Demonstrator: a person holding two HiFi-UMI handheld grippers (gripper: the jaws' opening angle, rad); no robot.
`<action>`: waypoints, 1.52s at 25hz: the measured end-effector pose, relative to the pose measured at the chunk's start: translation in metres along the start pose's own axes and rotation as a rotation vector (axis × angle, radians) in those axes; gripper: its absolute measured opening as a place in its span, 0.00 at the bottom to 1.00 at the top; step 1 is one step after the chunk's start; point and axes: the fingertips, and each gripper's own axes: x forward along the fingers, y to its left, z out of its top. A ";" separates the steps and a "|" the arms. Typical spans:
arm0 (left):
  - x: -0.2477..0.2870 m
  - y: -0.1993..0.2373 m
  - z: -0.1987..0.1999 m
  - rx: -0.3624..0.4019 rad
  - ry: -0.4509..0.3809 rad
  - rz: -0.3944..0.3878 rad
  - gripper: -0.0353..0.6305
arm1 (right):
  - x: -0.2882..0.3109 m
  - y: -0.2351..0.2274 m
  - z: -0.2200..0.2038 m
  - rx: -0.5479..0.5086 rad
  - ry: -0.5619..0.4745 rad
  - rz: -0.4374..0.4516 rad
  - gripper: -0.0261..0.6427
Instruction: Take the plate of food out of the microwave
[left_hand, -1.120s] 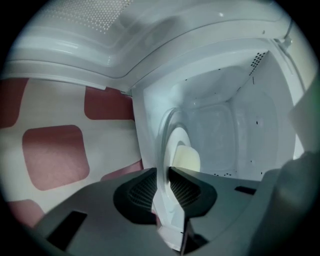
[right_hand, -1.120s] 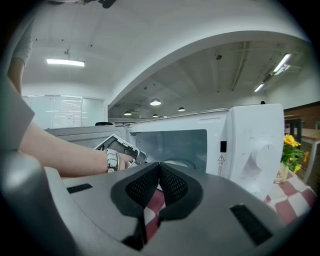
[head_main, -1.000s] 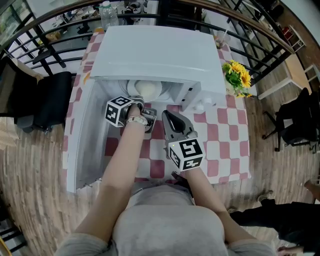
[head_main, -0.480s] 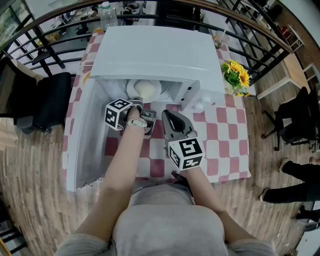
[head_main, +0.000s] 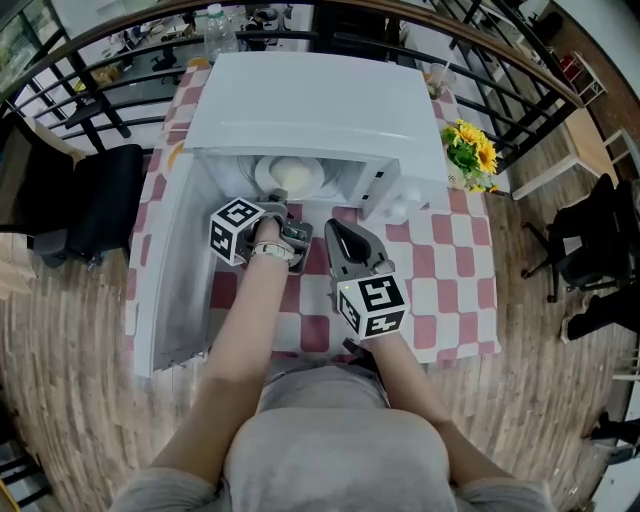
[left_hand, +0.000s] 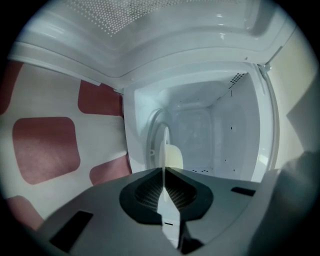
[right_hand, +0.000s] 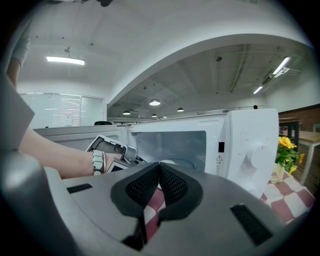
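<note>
My left gripper (left_hand: 164, 182) is clamped on the near rim of the plate (left_hand: 163, 145), which sits inside the microwave (head_main: 310, 100), close to the front edge of its cavity. The plate lies straight ahead of those jaws, so the pull comes back toward me. It's thin, white and glossy (slippery, I'd guess), carrying a pale rounded mound of food (left_hand: 174, 156). My right gripper (right_hand: 159, 169) hangs closed and empty outside, over the checked tablecloth (head_main: 440, 260).

The table (head_main: 468, 325) is covered with a red-and-white checked cloth (head_main: 450, 250). Sunflowers (head_main: 474, 152) are set at its right edge, and a clear bottle (head_main: 213, 30) can be seen near the far end. A black chair (head_main: 95, 205) is parked left on the wooden floor (head_main: 60, 380), with black railings (head_main: 90, 75) behind.
</note>
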 end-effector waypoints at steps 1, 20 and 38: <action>-0.001 0.000 0.000 0.003 0.003 -0.007 0.08 | 0.000 0.001 0.000 -0.001 0.000 0.000 0.07; -0.027 -0.024 -0.011 0.064 0.035 -0.158 0.08 | -0.010 0.008 0.008 0.003 -0.044 -0.014 0.07; -0.071 -0.037 -0.024 0.115 0.045 -0.291 0.08 | -0.033 0.022 0.015 -0.027 -0.076 -0.052 0.07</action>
